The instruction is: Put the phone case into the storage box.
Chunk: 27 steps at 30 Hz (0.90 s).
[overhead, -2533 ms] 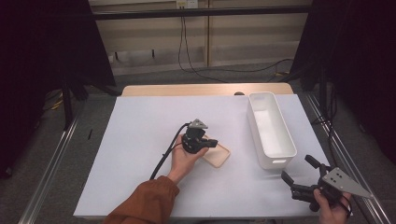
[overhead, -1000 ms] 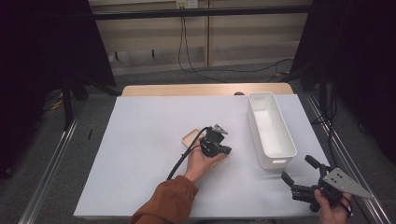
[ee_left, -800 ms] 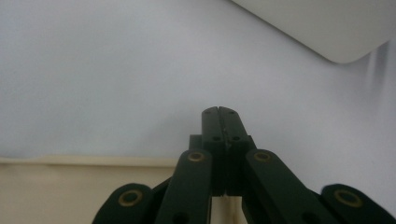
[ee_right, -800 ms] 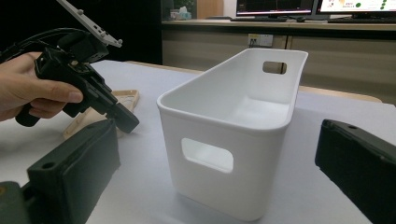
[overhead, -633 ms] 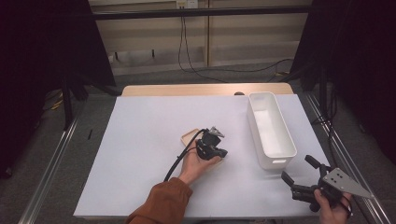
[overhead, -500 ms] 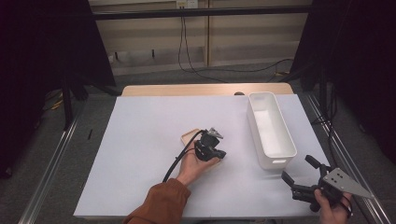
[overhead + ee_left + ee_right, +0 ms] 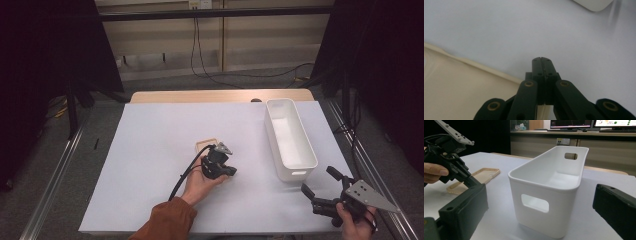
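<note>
Tray [image 7: 206, 147]: beige, flat on the white bench [image 7: 150, 150], near its middle, partly hidden under the left tool.
Left tool [image 7: 541, 61]: jaws pressed together with nothing between them, tips over the bench just past the tray's edge.
Right tool [image 7: 320, 190]: jaws spread wide, empty, near the bench's front right corner.
Bin [image 7: 289, 137]: white, upright, right of the tray, apart from it.

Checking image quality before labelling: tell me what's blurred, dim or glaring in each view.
High view: even light on the table, dark surroundings. Left gripper view: tray soft, the shut left gripper sharper. Right gripper view: bin crisp, near jaws blurred, monitors glaring behind.
</note>
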Tool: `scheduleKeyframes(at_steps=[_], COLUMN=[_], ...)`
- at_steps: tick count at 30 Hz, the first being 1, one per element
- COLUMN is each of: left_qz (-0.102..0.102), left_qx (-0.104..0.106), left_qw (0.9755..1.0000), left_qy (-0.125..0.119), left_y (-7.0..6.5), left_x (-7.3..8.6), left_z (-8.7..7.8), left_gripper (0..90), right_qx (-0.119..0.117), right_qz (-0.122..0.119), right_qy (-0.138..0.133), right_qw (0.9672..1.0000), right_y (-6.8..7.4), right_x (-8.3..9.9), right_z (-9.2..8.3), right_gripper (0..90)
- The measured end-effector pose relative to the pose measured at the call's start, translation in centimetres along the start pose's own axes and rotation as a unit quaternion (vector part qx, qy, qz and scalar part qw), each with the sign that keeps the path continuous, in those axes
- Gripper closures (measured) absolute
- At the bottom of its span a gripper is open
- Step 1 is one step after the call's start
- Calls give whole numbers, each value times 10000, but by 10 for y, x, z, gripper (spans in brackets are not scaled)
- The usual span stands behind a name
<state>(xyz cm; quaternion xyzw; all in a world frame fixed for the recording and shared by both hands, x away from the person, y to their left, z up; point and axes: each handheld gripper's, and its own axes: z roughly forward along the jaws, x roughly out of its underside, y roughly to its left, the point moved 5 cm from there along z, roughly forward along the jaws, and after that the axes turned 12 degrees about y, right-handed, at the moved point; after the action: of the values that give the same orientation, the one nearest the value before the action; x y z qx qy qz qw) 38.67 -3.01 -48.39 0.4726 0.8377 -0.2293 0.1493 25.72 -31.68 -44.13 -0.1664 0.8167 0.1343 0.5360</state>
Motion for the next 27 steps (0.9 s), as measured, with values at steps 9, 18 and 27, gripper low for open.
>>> scheduleKeyframes(at_steps=[9,18,27], left_qz=[-28,-54,-57], left_qx=[-42,-63,-107], left_qw=[10000,10000,9999], left_qy=[-85,-51,48], left_y=[0,2,2], left_x=[14,24,29], left_z=[-8,-14,-18], left_gripper=[900,900,900], right_qx=[-7,-4,-10], right_qz=[5,-10,-4], right_qy=[-1,3,-2], right_qw=[10000,10000,10000], right_y=[0,0,1], right_x=[0,0,0], right_z=[0,0,0], right_gripper=[0,0,0])
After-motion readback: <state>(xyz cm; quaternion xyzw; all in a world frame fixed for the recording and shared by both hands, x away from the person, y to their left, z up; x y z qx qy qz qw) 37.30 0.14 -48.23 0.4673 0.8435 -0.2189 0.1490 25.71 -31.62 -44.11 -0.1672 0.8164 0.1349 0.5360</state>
